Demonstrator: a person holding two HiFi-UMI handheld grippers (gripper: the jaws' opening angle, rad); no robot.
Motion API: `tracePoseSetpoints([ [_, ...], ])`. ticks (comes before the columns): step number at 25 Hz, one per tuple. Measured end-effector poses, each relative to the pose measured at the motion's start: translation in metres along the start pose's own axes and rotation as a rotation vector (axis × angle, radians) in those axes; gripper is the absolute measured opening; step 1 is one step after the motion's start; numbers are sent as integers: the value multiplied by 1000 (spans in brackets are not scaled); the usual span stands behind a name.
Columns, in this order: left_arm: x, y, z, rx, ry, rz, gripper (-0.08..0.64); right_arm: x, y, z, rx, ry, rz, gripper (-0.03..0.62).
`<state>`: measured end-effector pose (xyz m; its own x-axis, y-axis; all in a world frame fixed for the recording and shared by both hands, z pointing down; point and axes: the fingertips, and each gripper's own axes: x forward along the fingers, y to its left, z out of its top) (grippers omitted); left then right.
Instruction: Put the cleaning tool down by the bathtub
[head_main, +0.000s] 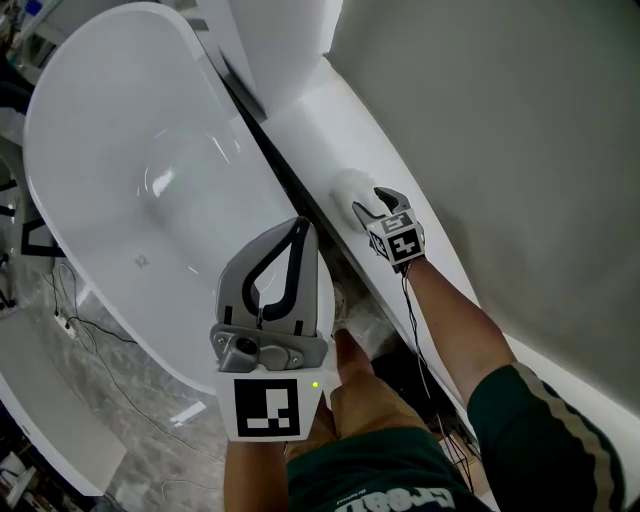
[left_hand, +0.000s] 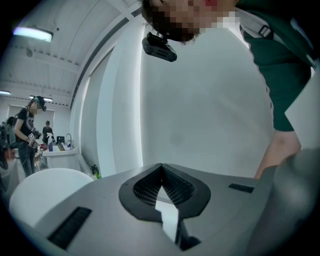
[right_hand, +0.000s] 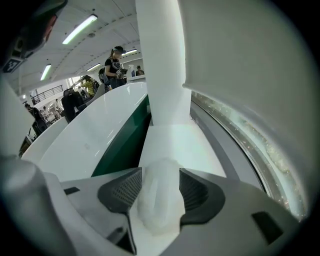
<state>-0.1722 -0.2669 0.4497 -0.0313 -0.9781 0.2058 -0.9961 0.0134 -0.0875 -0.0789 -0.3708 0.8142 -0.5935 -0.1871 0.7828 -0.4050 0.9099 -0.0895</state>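
Right gripper (head_main: 378, 207) pinches the white cleaning tool (right_hand: 159, 197) between its jaws, at the bathtub's (head_main: 120, 150) three o'clock; left gripper's (left_hand: 161, 169) jaws are pressed together.

— What lies left of the left gripper (head_main: 298, 232)?
— Thin cables (head_main: 70, 322), strung over marbled grey floor (head_main: 190, 420).
— And ahead of the right gripper (right_hand: 160, 185)?
— A white pillar (right_hand: 159, 65), straight ahead. A standing person (right_hand: 114, 67) is far off to its left, under ceiling light strips (right_hand: 80, 29).
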Motion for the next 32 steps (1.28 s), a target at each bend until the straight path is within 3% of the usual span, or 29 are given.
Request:
tracePoseSetpoints([
  [16,-43,-4,55,37,-40,-18,6,-110,35,107,-55,-287,-37,224],
  [19,-55,-7,67,73,-47,-25,6,-142,46,128,-81,-350,-50,224],
  [23,-70,-9,85,64,-77,-37,6,-187,64,155,-108,-429,-58,224],
  [28,-93,-7,113,114,-106,-49,6,-247,84,194,-198,-523,-91,224],
  [32,-118,-6,139,58,-137,-50,6,-306,108,225,-236,-598,-122,224],
])
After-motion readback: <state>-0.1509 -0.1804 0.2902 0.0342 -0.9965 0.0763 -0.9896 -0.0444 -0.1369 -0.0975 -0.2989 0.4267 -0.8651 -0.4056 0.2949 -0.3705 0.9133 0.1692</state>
